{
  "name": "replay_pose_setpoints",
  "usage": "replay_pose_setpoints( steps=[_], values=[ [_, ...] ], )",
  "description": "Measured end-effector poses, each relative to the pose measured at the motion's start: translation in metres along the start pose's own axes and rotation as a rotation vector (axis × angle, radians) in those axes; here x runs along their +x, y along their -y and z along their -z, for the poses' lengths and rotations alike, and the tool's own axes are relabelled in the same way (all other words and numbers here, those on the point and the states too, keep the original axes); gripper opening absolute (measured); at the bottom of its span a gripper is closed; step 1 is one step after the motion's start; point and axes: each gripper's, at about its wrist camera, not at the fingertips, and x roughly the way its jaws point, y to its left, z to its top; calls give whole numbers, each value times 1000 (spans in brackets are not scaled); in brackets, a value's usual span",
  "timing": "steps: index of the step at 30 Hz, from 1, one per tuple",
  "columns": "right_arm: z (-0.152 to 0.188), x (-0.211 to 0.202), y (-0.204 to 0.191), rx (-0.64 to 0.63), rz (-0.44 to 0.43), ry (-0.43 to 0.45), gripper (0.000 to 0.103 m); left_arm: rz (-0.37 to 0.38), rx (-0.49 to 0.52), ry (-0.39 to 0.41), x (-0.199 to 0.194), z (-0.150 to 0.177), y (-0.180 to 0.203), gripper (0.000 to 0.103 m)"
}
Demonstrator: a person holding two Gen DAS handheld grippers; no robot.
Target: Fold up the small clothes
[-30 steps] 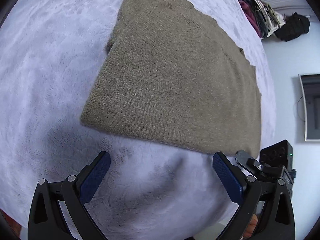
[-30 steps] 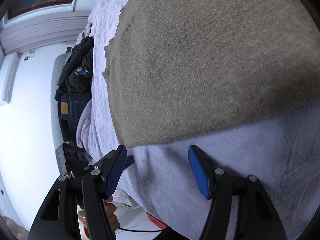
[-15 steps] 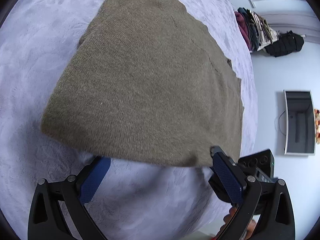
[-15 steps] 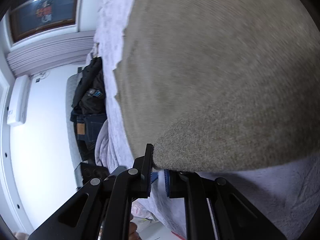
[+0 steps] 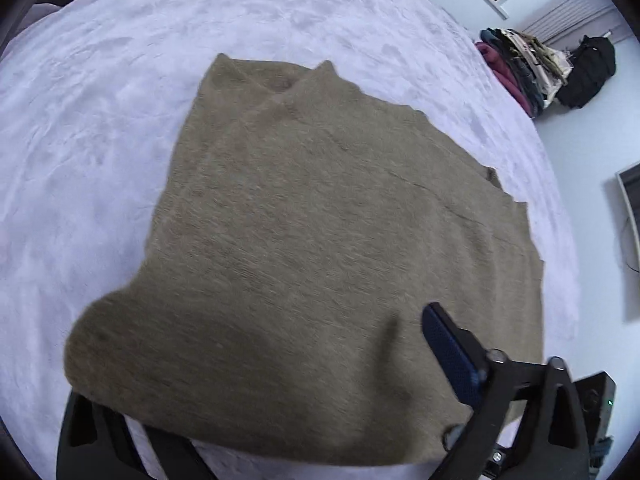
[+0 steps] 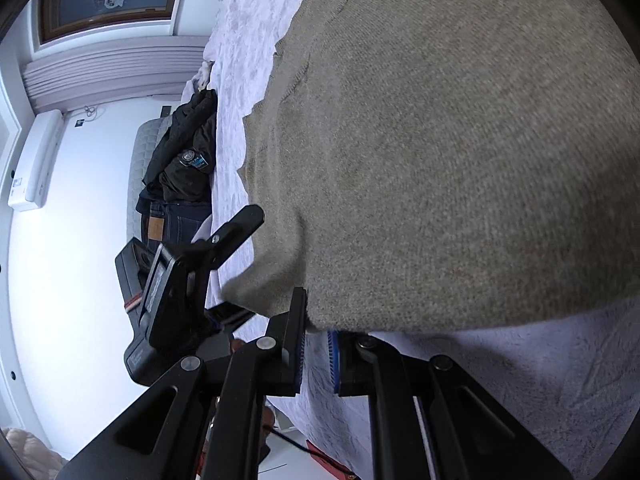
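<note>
Holding the olive knit sweater [image 5: 320, 220] hem with my right gripper [image 6: 318, 354], closed on it; left gripper [image 5: 280, 420] grip I cannot tell

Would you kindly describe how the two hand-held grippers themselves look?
Both are matte black frames with triangular cut-outs and silver screws. The left hand-held gripper has a blue textured finger pad; the right hand-held gripper has thin blue ribbed pads. No sleeves are visible.
</note>
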Motion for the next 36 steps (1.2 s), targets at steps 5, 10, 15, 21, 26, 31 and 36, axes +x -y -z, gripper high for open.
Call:
replay_pose_setpoints(
  steps=[5,10,15,21,26,31,36],
  values=[
    [3,-6,3,-25,42,-47,15,-68,-4,4,6,-4,-14,30],
    [1,-29,-15,-140,166,-92,15,-269,322,139,-10,8,32,17],
    [-31,-53,-52,-262,235,-77,66,-412,657,272,-13,37,69,17],
    [-93,-5,-130,-431,273,-222,76,-452,774,308,-15,49,78,17],
    [-106,88,-193,-615,386,-447,80,-449,798,316,-12,54,77,17],
    [-96,183,-214,-698,543,-684,80,-445,805,322,-8,56,72,17],
    [-76,241,-206,-775,742,-808,81,-441,793,315,-6,57,67,17]
  ],
)
